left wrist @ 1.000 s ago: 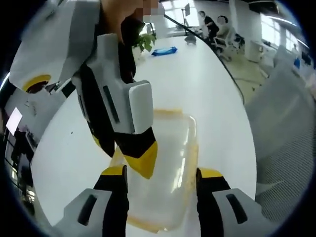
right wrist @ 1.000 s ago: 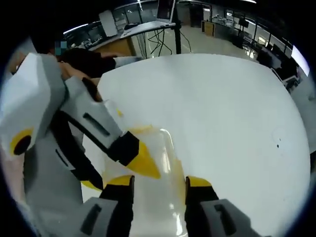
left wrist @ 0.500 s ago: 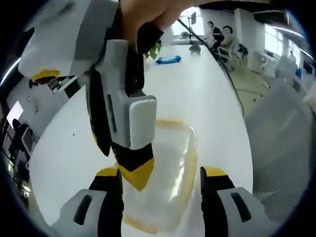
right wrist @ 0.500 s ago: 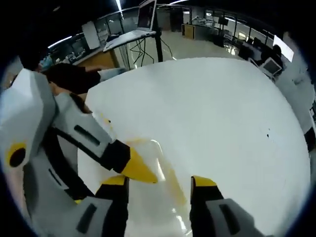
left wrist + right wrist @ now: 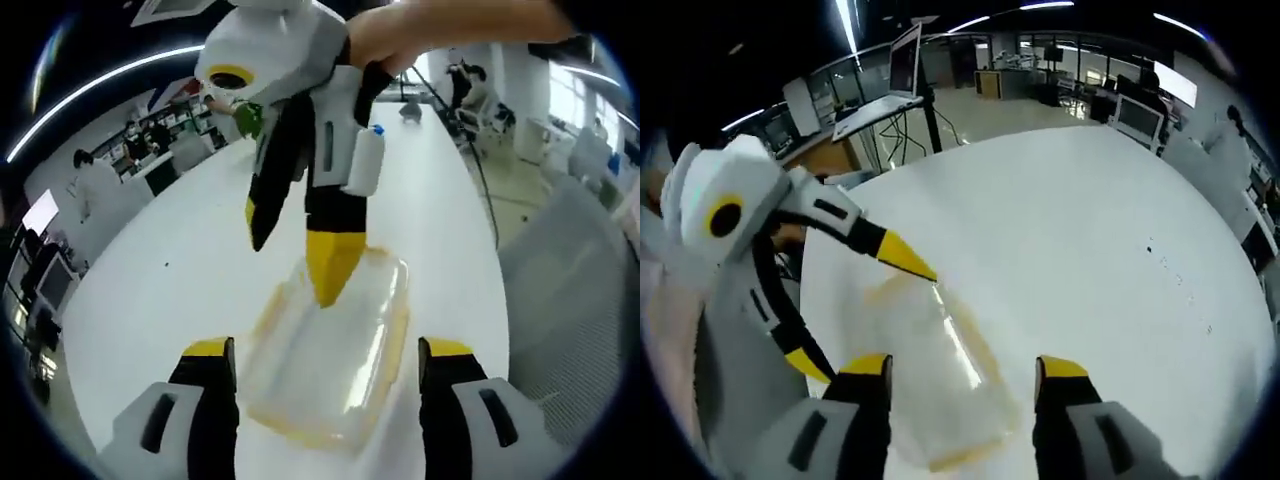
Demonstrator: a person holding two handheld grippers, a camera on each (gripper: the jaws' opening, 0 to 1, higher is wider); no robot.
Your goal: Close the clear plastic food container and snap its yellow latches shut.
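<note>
Now both grippers (jaws apart) have lifted off the container (image 5: 330,365).

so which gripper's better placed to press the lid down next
Probably the right gripper: in the left gripper view one yellow tip already sits on the container lid. The left gripper straddles the container with open jaws, not touching.

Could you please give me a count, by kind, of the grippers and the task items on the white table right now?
Clear plastic food container, with lid on: 1
Handheld grippers: 2, the left gripper and the right gripper, both with jaws apart above the container
White table: 1
Total: 4
</note>
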